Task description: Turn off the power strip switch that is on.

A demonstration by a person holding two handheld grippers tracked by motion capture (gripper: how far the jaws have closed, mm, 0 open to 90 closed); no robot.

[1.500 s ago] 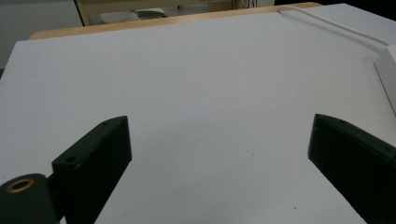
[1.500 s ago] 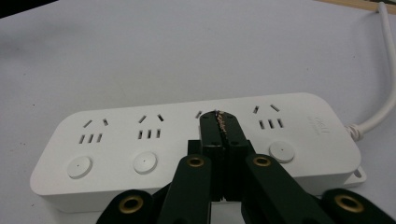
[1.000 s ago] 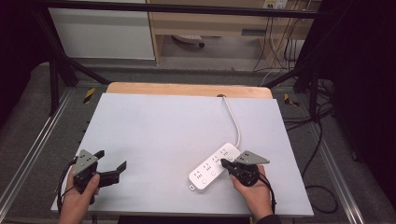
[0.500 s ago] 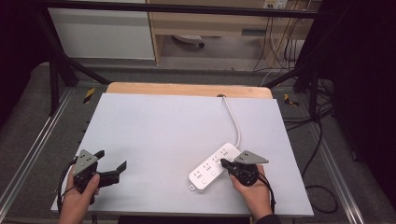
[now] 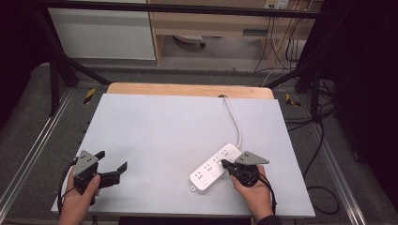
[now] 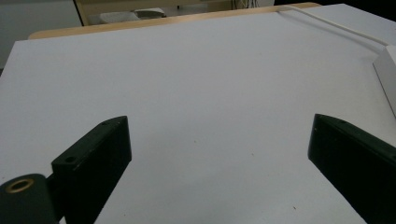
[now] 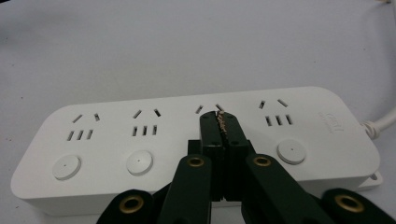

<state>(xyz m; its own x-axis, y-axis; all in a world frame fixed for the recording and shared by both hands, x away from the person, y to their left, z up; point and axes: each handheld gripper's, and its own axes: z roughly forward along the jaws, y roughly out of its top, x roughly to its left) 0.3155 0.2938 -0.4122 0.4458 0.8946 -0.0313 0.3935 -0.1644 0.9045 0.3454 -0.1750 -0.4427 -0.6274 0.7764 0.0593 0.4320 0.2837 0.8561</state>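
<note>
The right gripper, jaws pressed together empty, sits on the white power strip, probably to poke its third switch, while the left gripper idles spread wide.

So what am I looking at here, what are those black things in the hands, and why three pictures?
A person sits at a white table and holds a hand tool with two black jaws in each hand. One picture is taken from above; the other two come from small cameras riding on each tool. The left gripper has its jaws wide apart over bare table, holding nothing. The right gripper has its jaws shut together, tips over the white power strip, above its third button. The strip's cord runs to the table's far edge.
</note>
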